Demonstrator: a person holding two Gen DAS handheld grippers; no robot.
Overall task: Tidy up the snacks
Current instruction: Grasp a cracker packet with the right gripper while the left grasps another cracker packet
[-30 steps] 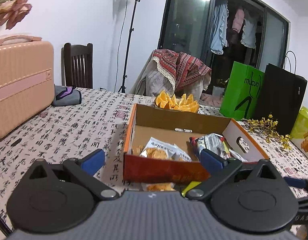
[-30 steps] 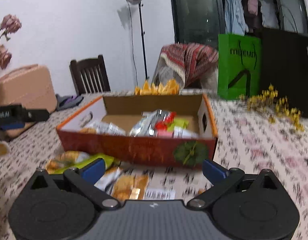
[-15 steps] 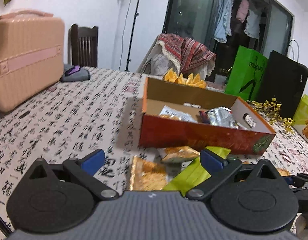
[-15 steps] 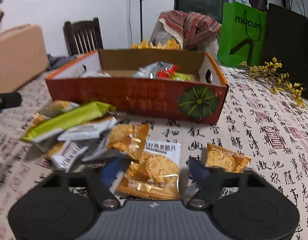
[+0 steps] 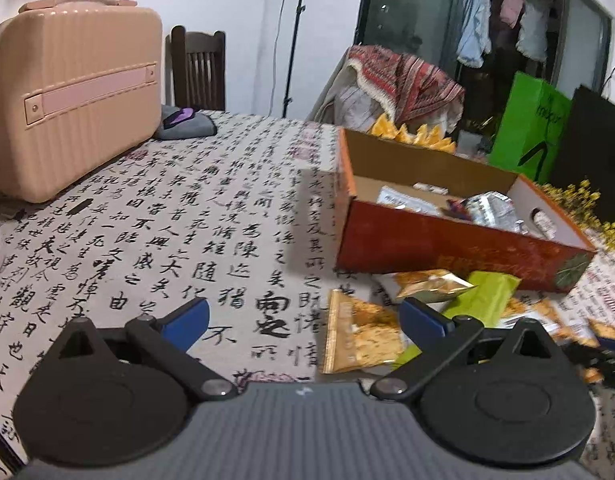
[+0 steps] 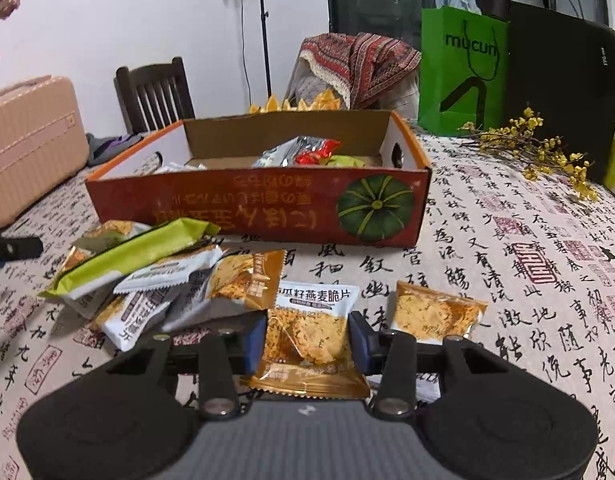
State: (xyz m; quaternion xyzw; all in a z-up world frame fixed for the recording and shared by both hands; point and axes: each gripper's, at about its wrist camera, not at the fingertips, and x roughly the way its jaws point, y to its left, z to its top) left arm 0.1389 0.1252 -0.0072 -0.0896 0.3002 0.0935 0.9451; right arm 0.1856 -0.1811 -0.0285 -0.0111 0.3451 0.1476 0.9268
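An orange cardboard box (image 6: 259,204) with a pumpkin picture holds several snack packets; it also shows at the right of the left wrist view (image 5: 427,244). In front of it lies a pile of loose packets, a long green one (image 6: 135,252) on top. My right gripper (image 6: 307,340) is low over the tablecloth and its jaws are closing. A white-and-gold oat crisp packet (image 6: 307,320) sits between them, both pads touching its sides. A small gold packet (image 6: 435,312) lies just to the right. My left gripper (image 5: 303,316) stands open above the cloth, a gold packet (image 5: 359,336) by its right finger.
A pink hard case (image 5: 67,92) stands at the table's left, a grey pouch (image 5: 185,124) behind it. A green paper bag (image 6: 463,72), a black bag (image 6: 563,80) and a yellow flower sprig (image 6: 539,148) are at the back right. A dark chair (image 6: 153,92) stands beyond the table.
Both grippers have come down towards the table in front of the box. The right jaws have gone from wide to narrow around the oat crisp packet. The left jaws stayed wide.
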